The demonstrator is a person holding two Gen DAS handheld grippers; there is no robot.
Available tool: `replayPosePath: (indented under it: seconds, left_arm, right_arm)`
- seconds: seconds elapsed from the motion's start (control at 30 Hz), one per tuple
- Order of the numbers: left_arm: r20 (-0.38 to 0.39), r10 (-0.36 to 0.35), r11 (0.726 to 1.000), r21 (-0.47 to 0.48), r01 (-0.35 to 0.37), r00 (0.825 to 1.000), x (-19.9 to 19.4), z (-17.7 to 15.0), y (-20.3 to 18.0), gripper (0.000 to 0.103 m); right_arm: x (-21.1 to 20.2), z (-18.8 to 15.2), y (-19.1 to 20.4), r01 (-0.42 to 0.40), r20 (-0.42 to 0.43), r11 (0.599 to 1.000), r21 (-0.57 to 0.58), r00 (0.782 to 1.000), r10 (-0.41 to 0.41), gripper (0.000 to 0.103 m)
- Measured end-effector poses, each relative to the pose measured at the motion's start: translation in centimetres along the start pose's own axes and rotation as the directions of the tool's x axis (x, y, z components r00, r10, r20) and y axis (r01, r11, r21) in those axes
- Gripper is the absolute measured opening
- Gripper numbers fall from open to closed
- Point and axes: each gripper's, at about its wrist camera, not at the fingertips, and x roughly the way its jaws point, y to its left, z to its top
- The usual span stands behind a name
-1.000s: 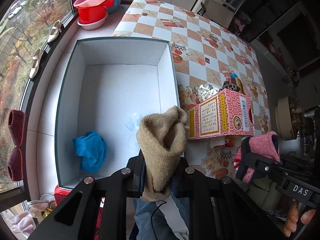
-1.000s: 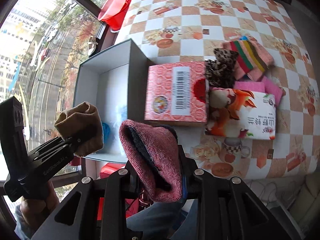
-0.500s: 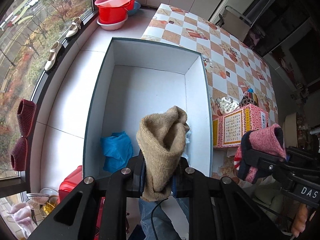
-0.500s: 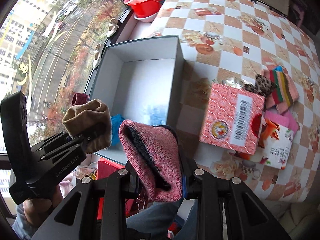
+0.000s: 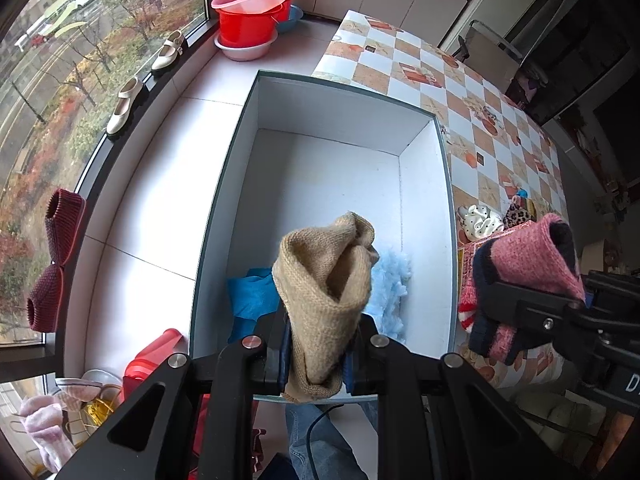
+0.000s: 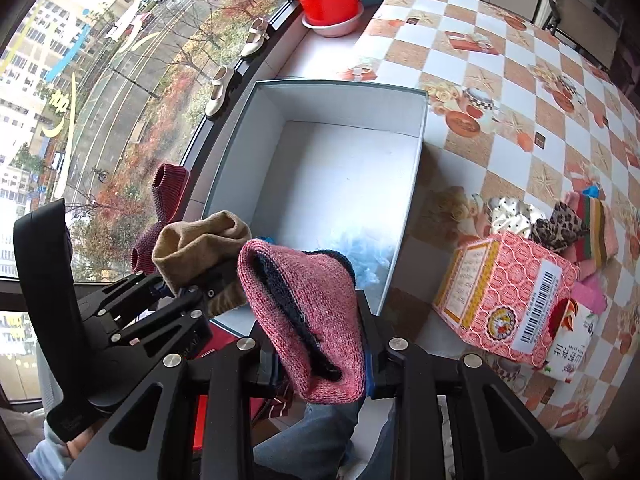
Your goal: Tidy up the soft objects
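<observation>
Cardboard forms the large open rectangular box [image 5: 424,208], white inside with dark rims, which sits at the edge of the checkered tablecloth [image 6: 520,92] beside the window ledge. Its floor holds two things near the front wall: a crumpled bright blue cloth [image 5: 252,296] on the left side and a fluffy pale blue cloth [image 5: 390,288] toward the right wall; the rest of the floor is bare. The left gripper [image 5: 316,344] is clenched on a tan knitted sock [image 5: 324,280], held above the front of the box. The right gripper [image 6: 320,360] is clamped on a pink knitted sock with dark navy trim [image 6: 304,304], hanging over the front right corner. On the table beyond the box stands a pink patterned carton [image 6: 504,292], with a pile of folded cloths [image 6: 572,228] behind it.
</observation>
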Motion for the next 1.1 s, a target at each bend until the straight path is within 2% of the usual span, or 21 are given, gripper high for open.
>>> replayPosePath:
  seconds: [0.53,0.77,1.1]
  left_arm:
    - [0.005,0.033,0.999,0.004,-0.033,0.999,1.1,2.2,0.1,0.021]
    - [-0.017,0.066,0.997,0.029,-0.065,0.998,2.9,3.7,-0.3,0.021]
    - [-0.047,0.094,0.994,0.057,-0.092,0.994,5.3,5.9,-0.9,0.021]
  right_arm:
    - [0.9,2.2,1.0,0.009,-0.003,1.000,-0.006,1.000,-0.009,0.030]
    - [2.0,4.2,0.3,0.050,-0.001,0.999,0.011,0.999,-0.050,0.030]
    - [4.3,6.3,-1.4,0.063,-0.018,0.996,0.058,0.998,-0.062,0.030]
